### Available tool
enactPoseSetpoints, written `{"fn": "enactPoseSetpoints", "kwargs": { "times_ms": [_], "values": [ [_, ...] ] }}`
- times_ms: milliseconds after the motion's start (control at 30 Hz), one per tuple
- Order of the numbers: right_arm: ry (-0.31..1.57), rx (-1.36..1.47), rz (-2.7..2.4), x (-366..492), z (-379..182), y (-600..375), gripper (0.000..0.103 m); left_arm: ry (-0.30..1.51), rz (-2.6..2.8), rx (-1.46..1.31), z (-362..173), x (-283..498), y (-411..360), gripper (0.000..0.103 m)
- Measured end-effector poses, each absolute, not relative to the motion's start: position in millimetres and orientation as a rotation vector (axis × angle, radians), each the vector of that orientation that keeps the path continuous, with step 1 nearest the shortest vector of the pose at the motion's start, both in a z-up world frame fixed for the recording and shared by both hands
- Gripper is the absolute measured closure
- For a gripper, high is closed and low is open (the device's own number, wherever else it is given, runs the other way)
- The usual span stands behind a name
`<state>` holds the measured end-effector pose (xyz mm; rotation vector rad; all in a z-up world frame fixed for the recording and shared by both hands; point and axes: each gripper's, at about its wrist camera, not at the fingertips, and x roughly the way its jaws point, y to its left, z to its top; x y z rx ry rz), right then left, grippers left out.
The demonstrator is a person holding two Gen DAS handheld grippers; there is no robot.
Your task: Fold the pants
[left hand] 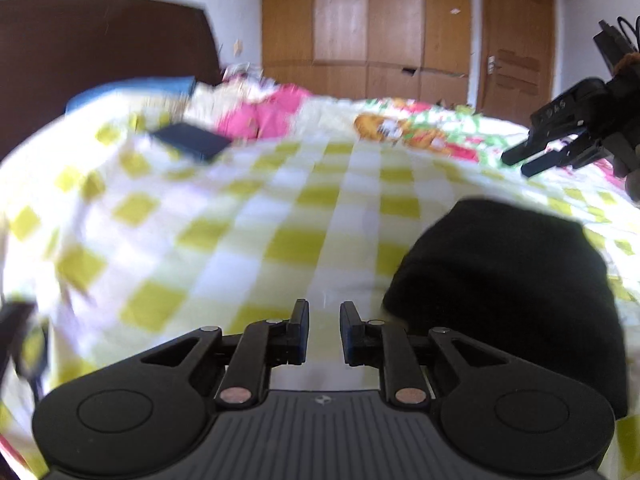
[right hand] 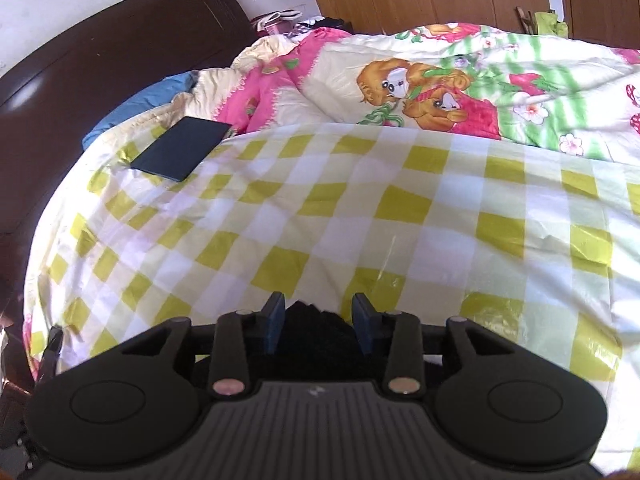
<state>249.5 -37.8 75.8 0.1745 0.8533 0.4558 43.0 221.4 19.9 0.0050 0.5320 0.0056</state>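
The black pants lie bunched in a compact pile on the yellow-and-white checked sheet, to the right of my left gripper. The left gripper is open with a narrow gap and holds nothing. My right gripper shows in the left wrist view at the far right, above the bed and beyond the pants. In the right wrist view the right gripper is open, and a tip of the black pants shows between its fingers, below them; I cannot tell if it touches them.
A dark flat book or tablet lies on the sheet at the far left. A cartoon-print quilt is heaped at the back. A dark headboard stands left, wooden wardrobes behind.
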Motion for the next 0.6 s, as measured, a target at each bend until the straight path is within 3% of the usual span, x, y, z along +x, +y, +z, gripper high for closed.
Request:
{"fn": "enactPoseSetpoints", "kwargs": {
  "times_ms": [167, 267, 367, 500, 600],
  "values": [
    [0.914, 0.19, 0.493, 212.8, 57.5, -36.7, 0.064, 0.428, -0.186, 0.085, 51.7, 75.2, 172.4, 0.07],
    [0.935, 0.148, 0.418, 193.0, 38.7, -54.5, 0.058, 0.542, -0.225, 0.233, 19.4, 108.1, 143.6, 0.067],
    [0.993, 0.274, 0.315, 190.1, 18.0, -95.0, 0.06, 0.615, -0.22, 0.301, -13.2, 122.0, 143.3, 0.066],
    [0.908, 0.419, 0.285, 164.1, 30.7, -130.1, 0.059, 0.565, -0.258, 0.32, 20.1, 111.5, 143.7, 0.066],
    [0.95, 0.545, 0.27, 142.9, 21.6, -142.1, 0.054, 0.496, -0.253, 0.33, 44.3, 111.3, 148.1, 0.066]
  ]
}}
